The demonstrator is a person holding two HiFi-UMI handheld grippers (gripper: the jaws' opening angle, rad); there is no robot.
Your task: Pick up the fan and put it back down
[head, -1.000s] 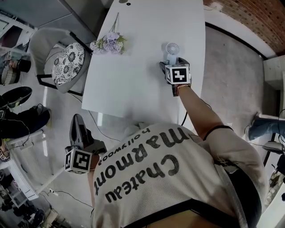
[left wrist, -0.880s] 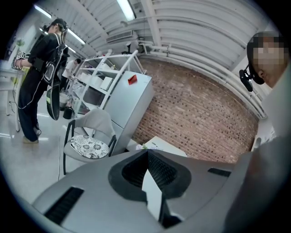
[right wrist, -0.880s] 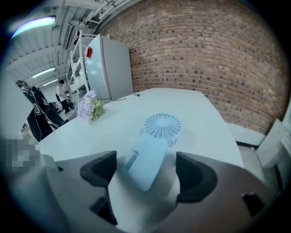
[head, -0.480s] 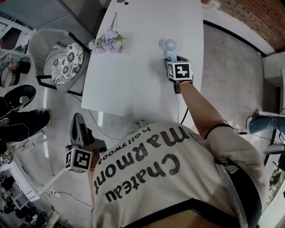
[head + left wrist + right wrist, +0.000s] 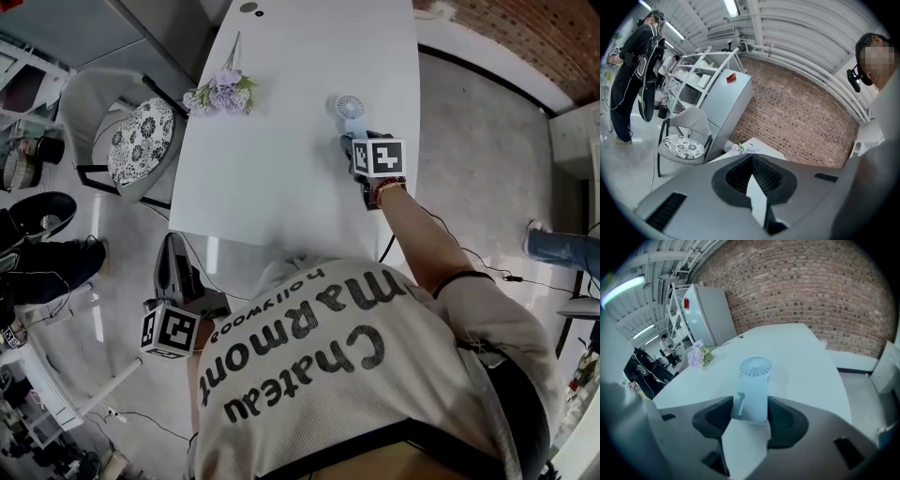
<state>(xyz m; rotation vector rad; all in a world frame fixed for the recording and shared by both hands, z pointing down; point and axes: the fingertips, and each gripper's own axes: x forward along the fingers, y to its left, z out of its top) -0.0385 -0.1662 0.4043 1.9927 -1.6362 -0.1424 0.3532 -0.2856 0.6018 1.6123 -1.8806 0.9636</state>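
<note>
Right gripper (image 5: pixel 354 139) jaws, wide a moment ago, are closing on the fan (image 5: pixel 349 108).
Lower left, the left gripper (image 5: pixel 169 246) is pressed together, empty. Upper middle, the fan sits pinched, seemingly not lifted off the table (image 5: pixel 281 141) yet; putting down comes after.

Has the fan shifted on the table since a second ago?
No, not visibly. In the head view the fan stands at the same gap to the right of the purple flowers on the white table as it did then.
</note>
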